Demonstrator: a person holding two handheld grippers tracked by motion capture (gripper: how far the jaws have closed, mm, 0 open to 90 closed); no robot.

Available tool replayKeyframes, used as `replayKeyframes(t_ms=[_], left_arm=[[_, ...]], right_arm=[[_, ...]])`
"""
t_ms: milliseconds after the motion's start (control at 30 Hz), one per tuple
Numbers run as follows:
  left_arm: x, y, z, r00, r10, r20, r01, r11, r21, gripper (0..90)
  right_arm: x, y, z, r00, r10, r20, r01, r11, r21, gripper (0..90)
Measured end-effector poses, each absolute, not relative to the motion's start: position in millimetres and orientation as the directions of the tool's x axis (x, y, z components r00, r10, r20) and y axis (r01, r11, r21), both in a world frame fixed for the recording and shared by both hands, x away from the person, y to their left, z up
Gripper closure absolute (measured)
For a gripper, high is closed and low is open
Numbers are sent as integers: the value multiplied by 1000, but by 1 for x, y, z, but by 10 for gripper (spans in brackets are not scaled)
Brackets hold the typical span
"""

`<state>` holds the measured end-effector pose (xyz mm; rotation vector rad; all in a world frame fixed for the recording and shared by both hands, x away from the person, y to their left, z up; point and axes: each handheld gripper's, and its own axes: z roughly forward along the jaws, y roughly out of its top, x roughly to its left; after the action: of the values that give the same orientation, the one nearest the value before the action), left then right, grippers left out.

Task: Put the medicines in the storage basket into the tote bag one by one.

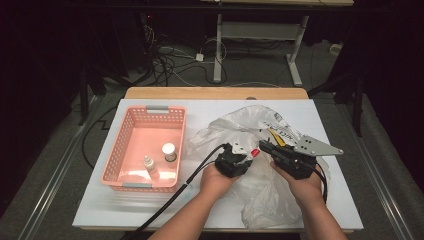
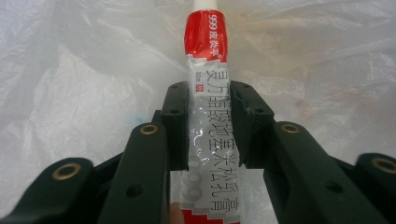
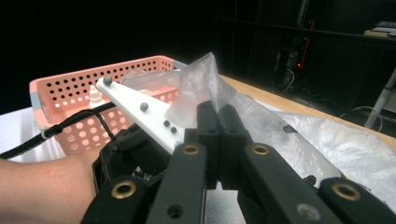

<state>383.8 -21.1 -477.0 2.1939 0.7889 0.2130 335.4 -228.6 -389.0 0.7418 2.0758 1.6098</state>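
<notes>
A red and silver ointment tube [image 2: 208, 70] with a white cap stands between the jaws of my left gripper [image 2: 212, 107], which is shut on its middle. From above, the left gripper [image 1: 246, 155] is over a crumpled clear plastic bag [image 1: 250, 125], and the tube's red end [image 1: 255, 152] pokes out toward the right. My right gripper [image 1: 263, 146] sits just right of it, jaws together. In the right gripper view, the right gripper [image 3: 219, 109] pinches a raised fold of the bag [image 3: 201, 79].
A pink perforated basket [image 1: 125, 135] stands left of the bag and holds a white-capped jar [image 1: 169, 151] and a small dropper bottle [image 1: 149, 165]. The white table top [image 1: 100, 200] ends close behind the hands. A black cable [image 1: 175, 192] trails from the left gripper.
</notes>
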Motion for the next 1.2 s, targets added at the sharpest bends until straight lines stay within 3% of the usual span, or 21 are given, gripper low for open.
replayKeyframes(t_ms=[233, 600, 767, 1200], left_arm=[[386, -21, -479, 792, 600, -114, 478, -491, 728, 664], [373, -11, -459, 801, 581, -145, 460, -442, 770, 510], [360, 3, -455, 805, 560, -197, 467, -392, 793, 398], [320, 32, -448, 837, 499, -223, 445, -385, 808, 193]], right_arm=[[337, -232, -390, -770, 638, 14, 169, 183, 969, 900], [337, -233, -392, -767, 642, 15, 176, 188, 966, 900], [336, -235, -392, -761, 648, 13, 175, 186, 967, 900], [334, -232, -392, -770, 638, 17, 175, 185, 967, 900]])
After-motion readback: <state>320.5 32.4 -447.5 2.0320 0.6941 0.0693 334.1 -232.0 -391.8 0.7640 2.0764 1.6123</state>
